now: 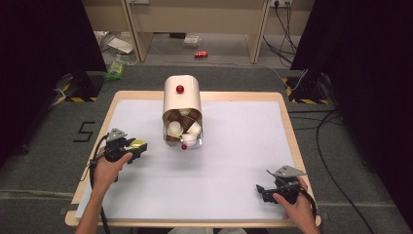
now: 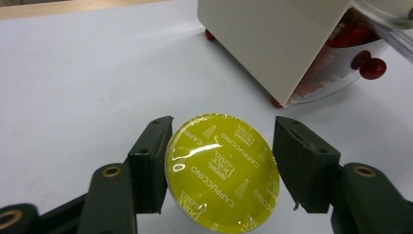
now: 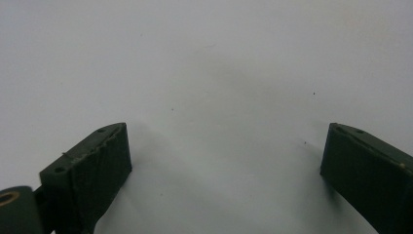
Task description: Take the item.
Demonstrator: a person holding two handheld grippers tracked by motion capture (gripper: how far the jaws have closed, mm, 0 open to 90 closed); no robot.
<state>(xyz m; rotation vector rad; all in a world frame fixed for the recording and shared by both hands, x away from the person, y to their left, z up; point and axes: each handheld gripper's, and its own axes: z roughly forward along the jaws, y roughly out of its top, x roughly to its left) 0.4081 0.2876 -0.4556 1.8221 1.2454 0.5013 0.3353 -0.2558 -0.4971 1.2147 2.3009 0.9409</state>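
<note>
A yellow-lidded coffee capsule (image 2: pixel 221 170) marked "cappuccino" sits between the two black jaws of my left gripper (image 2: pixel 221 168), which is shut on it. In the high view the same capsule (image 1: pixel 138 144) shows as a yellow spot at the tip of the left gripper (image 1: pixel 134 146), low over the white sheet at the table's left. A cream capsule holder (image 1: pixel 182 105) with a red knob lies at the table's middle, its clear drawer holding several capsules (image 1: pixel 182 127). My right gripper (image 1: pixel 263 189) rests near the front right edge, open, its jaws (image 3: pixel 224 165) wide apart over bare white sheet.
The white sheet (image 1: pixel 234 146) covers a wooden table (image 1: pixel 288 122). The holder's cream side wall (image 2: pixel 272 44) and a red knob (image 2: pixel 372 68) lie just beyond the left gripper. Cables, dark curtains and a red can (image 1: pixel 200 54) are on the floor behind the table.
</note>
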